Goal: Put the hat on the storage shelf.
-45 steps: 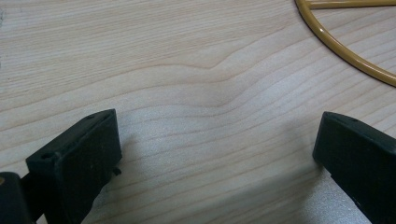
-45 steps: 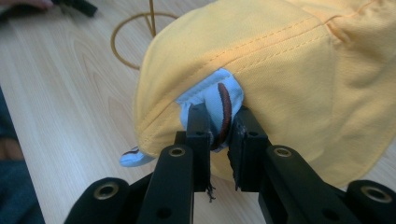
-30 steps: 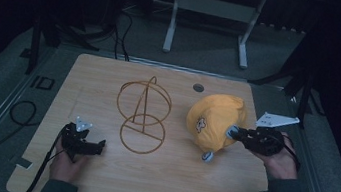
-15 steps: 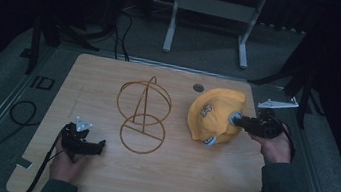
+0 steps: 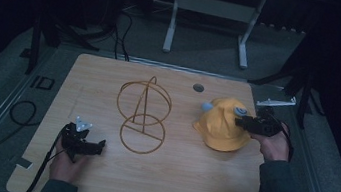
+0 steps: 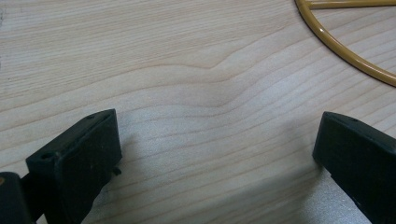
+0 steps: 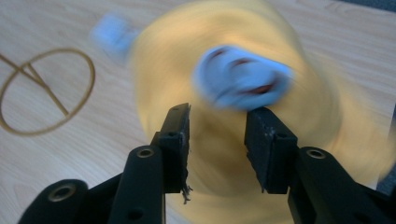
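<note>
- High view: a wooden table (image 5: 161,185) is seen from above, with a gold wire stand (image 5: 143,113) set near its middle. A yellow hat (image 5: 221,126) with pale blue ears lies on the table's right side. The right gripper (image 5: 241,122) is held against the hat's right flank, its tips at the fabric; whether the cloth is pinched cannot be told from here. The left gripper (image 5: 98,147) is rested on the table near the front left, its jaws pointed toward the wire stand's base ring, which lies just ahead of them and apart.

- Left gripper view: the jaws of the left gripper (image 6: 217,154) are spread wide apart, with bare table (image 6: 187,70) between them. An arc of the wire stand (image 6: 345,51) is seen ahead of the right-hand jaw, untouched.

- Right gripper view: the jaws of the right gripper (image 7: 217,140) are held a modest gap apart, with the blurred hat (image 7: 224,93) directly ahead and behind the gap. A pale blue patch (image 7: 240,77) on the hat is seen just above the tips. The wire stand (image 7: 44,91) lies far off beyond the left-hand jaw.
</note>
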A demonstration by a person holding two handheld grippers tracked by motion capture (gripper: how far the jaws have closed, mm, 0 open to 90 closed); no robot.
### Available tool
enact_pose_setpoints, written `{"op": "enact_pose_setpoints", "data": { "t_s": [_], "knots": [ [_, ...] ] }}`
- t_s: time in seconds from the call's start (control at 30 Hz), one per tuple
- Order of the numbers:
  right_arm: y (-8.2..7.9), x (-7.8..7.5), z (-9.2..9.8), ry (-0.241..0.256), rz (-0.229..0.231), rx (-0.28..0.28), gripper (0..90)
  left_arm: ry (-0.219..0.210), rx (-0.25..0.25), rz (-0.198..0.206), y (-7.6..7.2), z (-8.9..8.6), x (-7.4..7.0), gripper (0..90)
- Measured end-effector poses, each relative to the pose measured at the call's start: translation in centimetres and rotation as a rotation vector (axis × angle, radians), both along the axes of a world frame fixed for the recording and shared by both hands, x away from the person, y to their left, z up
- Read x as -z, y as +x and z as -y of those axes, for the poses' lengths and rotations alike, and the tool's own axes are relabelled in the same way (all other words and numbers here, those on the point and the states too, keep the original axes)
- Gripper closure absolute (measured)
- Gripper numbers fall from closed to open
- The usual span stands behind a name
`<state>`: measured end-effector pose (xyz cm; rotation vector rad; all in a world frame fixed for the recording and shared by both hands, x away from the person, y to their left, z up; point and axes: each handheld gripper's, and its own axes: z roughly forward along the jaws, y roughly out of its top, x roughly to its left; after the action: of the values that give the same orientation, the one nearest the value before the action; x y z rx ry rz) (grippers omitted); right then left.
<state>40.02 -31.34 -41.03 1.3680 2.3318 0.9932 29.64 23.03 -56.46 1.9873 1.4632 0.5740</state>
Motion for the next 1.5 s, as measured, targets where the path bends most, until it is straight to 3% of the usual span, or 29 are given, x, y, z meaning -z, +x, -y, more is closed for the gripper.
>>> {"op": "enact_pose_setpoints", "data": {
  "t_s": [0.13, 0.47, 0.8, 1.13, 1.23, 1.4, 1.5],
  "knots": [
    [-0.2, 0.5, -0.1, -0.027, -0.004, -0.012, 60.5, 0.0, 0.0, 0.0, 0.0, 0.0, 0.0, 0.8],
    [-0.1, -0.1, 0.2, -0.047, 0.048, -0.007, 58.8, 0.0, 0.0, 0.0, 0.0, 0.0, 0.0, 0.8],
    [1.2, 0.1, -0.8, -0.097, 0.106, -0.024, 50.0, 0.0, 0.0, 0.0, 0.0, 0.0, 0.0, 0.8],
    [3.2, 0.4, -2.0, -0.163, 0.098, -0.031, 33.5, 0.001, 0.0, 0.0, 0.0, 0.0, 0.0, 0.8],
    [3.7, 0.9, -2.4, -0.182, 0.077, -0.041, 32.1, 0.001, 0.0, 0.0, 0.0, 0.0, 0.0, 0.8],
    [4.3, 1.5, -3.0, -0.217, 0.048, -0.057, 40.8, 0.001, 0.0, -0.001, 0.0, 0.0, 0.0, 0.8],
    [4.3, 1.6, -3.1, -0.225, 0.03, -0.074, 60.5, 0.001, 0.001, -0.001, 0.0, 0.0, 0.0, 0.8]
  ]
}}
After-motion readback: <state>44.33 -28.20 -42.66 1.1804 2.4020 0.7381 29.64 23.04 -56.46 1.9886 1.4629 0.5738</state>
